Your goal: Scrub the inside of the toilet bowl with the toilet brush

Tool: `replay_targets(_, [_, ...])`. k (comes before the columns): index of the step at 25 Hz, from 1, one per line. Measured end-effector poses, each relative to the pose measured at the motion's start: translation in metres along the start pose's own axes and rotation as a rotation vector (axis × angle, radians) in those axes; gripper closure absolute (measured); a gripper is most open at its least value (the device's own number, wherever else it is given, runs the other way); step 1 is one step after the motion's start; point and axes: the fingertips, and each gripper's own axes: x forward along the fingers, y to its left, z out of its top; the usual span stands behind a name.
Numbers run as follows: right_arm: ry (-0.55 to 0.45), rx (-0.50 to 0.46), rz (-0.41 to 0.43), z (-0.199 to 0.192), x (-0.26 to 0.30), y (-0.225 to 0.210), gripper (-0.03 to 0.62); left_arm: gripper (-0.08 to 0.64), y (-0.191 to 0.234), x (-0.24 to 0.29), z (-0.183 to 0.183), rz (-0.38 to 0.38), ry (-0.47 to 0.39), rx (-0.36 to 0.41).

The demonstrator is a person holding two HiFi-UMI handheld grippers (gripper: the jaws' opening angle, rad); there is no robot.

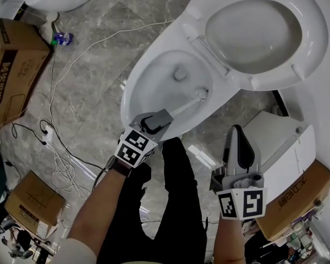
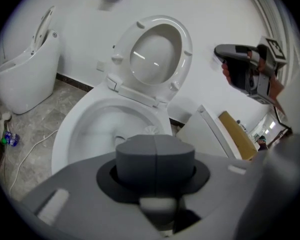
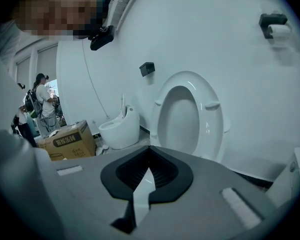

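Now the left gripper (image 1: 154,122) clamps the brush (image 1: 187,104), head down in the bowl (image 1: 133,87) at frame centre, mid-scrub by my read, while the right gripper (image 1: 240,133) idles lower right, jaws together and empty, and next it likely needs a sweep round the wall.

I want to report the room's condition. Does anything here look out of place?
Yes. Loose white cables trail over the floor left of the toilet bowl, and cardboard boxes stand around, odd for a bathroom. Nothing looks spilled or broken. The left claw holds the toilet brush in the bowl.
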Motion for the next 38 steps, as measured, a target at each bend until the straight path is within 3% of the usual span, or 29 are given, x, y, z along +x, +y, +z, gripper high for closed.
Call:
replay_targets(11, [0.018,0.017,0.014,-0.002,-0.014,0.025,0.58,0.417,0.0,-0.034,-0.011,-0.07,0.194,0.169])
replay_targets(30, [-0.035,-0.005,-0.052,0.014,-0.061,0.08,0.581,0.417,0.023,-0.097,-0.052,-0.113,0.36,0.252])
replay_targets(38, [-0.038,0.01,-0.011,0.024,-0.045,0.08,0.581,0.417,0.027,-0.127,-0.051,-0.107,0.482,0.304])
